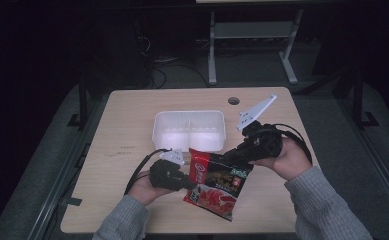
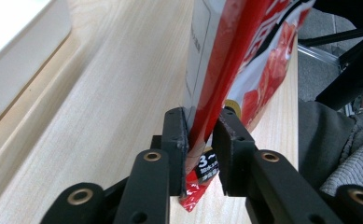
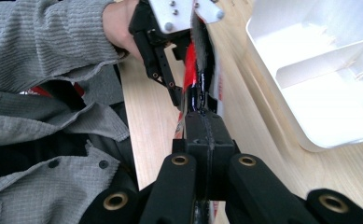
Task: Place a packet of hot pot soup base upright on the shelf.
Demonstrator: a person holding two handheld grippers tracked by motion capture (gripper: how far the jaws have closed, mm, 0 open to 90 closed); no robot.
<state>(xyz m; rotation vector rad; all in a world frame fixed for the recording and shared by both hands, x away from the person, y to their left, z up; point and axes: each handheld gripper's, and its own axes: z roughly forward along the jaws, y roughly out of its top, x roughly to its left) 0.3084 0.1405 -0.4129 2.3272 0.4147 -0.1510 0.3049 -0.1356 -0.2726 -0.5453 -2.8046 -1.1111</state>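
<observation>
High view looks down and forward from above the person's near side, taking in the whole counter (image 1: 132,125) and the dark floor beyond it. The left gripper view sits low, right behind its own jaws, skimming along the wood with the red snack packet (image 2: 244,56) filling the close foreground and the white divided tray (image 2: 20,56) at its left edge. The right gripper view, equally close, faces back toward the person's grey sleeve (image 3: 39,46). All three share packet (image 1: 217,182) (image 3: 198,70), tray (image 1: 189,130) (image 3: 319,70) and counter.
</observation>
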